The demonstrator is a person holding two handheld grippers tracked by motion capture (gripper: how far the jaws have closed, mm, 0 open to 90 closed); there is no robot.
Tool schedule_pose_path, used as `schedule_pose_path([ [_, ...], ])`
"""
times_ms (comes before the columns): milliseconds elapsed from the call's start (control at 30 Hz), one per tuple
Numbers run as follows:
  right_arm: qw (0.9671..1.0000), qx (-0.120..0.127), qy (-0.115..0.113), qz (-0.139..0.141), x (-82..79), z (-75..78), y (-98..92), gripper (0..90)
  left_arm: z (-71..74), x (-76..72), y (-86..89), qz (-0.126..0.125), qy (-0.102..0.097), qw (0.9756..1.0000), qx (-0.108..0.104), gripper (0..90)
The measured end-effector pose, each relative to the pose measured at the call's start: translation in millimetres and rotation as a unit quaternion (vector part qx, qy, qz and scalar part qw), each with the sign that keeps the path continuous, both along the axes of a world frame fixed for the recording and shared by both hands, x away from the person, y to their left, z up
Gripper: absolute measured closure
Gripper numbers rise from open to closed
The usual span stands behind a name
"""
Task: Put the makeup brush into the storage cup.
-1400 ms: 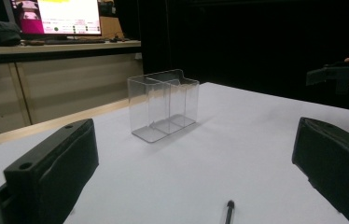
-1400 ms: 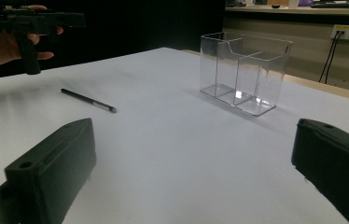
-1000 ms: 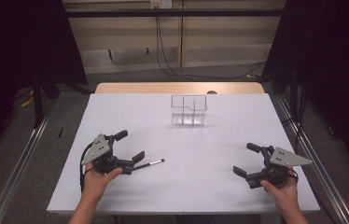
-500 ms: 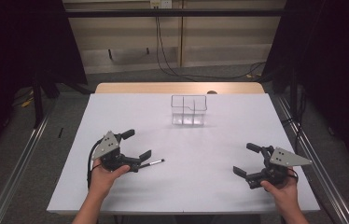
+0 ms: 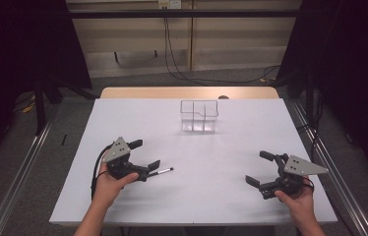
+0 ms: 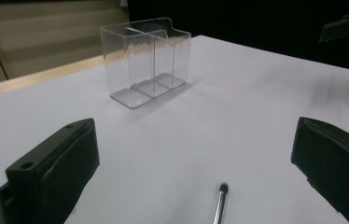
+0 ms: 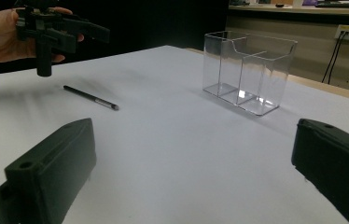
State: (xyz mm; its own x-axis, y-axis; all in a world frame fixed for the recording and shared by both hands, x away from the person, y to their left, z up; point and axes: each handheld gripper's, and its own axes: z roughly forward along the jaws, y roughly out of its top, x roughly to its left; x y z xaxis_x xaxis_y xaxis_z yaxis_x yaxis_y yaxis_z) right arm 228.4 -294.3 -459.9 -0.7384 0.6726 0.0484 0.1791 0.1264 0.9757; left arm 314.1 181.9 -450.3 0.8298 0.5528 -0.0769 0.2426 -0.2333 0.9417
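Pen (image 5: 164,171) ungrasped at lower-left bench (image 5: 231,147), between spread left claw (image 5: 142,155); right claw (image 5: 260,169) spread, empty; clear organizer (image 5: 199,116) empty.

A slim black pen (image 5: 163,171) with a silvery section near its tip lay flat on the white table (image 5: 231,147), left of centre in the lower half of the high view, its tip pointing toward the right of the frame. Its other end ran in under the left gripper (image 5: 144,153), so that end was hidden. In the left gripper view the tip rose from the bottom edge, between the wide-apart jaws.

A clear plastic organiser (image 5: 199,116), open-topped and split by inner walls into compartments, stood upright near the top centre of the table, well apart from the pen. Nothing was visible inside it.
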Motion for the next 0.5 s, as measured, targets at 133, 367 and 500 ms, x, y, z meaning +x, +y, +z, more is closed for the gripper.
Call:
schedule_pose_path([
  [133,1.0000,0.000,0.001,-0.002,-0.7,0.2,-0.5,0.0,-1.6,4.4,0.8,0.000,0.015,0.9998,0.014,0.7],
  [367,1.0000,0.002,0.001,-0.003,-0.7,0.1,-2.9,0.0,-1.5,9.5,-2.9,-0.009,0.035,0.9987,0.035,0.7],
  [500,1.0000,0.002,0.001,-0.004,-0.8,0.1,-3.0,0.0,-3.1,11.3,-6.5,-0.016,0.048,0.9972,0.056,0.7],
])
